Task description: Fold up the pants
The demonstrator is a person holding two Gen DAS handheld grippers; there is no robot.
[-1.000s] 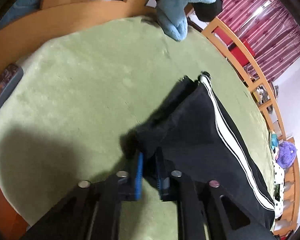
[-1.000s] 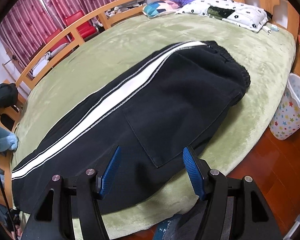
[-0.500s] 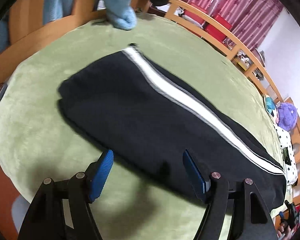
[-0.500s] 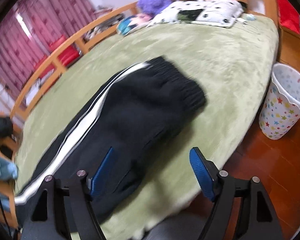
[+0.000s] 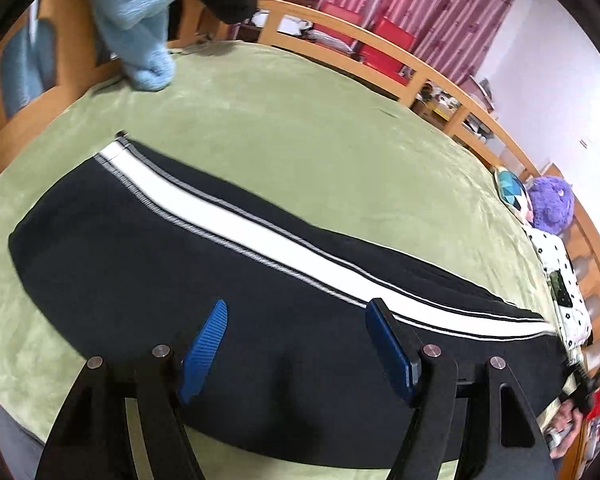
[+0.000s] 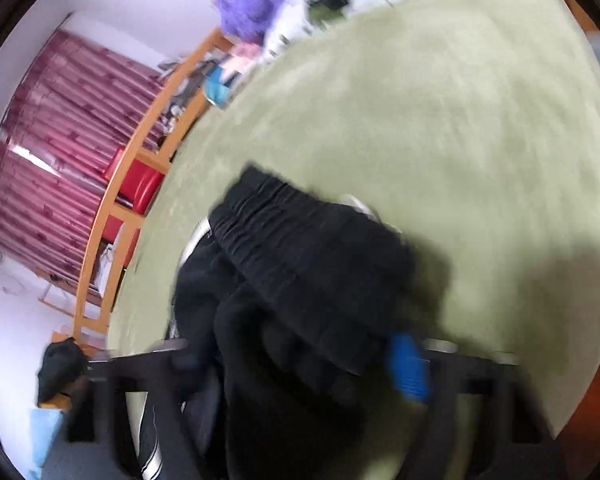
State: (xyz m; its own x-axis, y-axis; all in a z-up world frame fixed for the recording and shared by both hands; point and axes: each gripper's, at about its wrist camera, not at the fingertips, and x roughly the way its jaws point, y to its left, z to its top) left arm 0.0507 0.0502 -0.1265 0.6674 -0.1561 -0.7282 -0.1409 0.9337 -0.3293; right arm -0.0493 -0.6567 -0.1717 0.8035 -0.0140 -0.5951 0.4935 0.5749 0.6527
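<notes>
Black track pants (image 5: 188, 264) with white side stripe lie lengthwise, lower frame, ready for folding; left gripper (image 5: 296, 344) hovers agape, empty; right gripper (image 6: 300, 364), jaws just closing, straddles gathered waistband (image 6: 300, 248), grip unclear through blur.

Black pants with a white side stripe, laid out on a green bed cover

In the left wrist view the pants (image 5: 148, 256) lie flat, stretching from 9 o'clock to 4 o'clock, the white stripe with thin grey edging along the far side. In the blurred right wrist view the gathered elastic waistband sits at centre, bunched and raised.
</notes>
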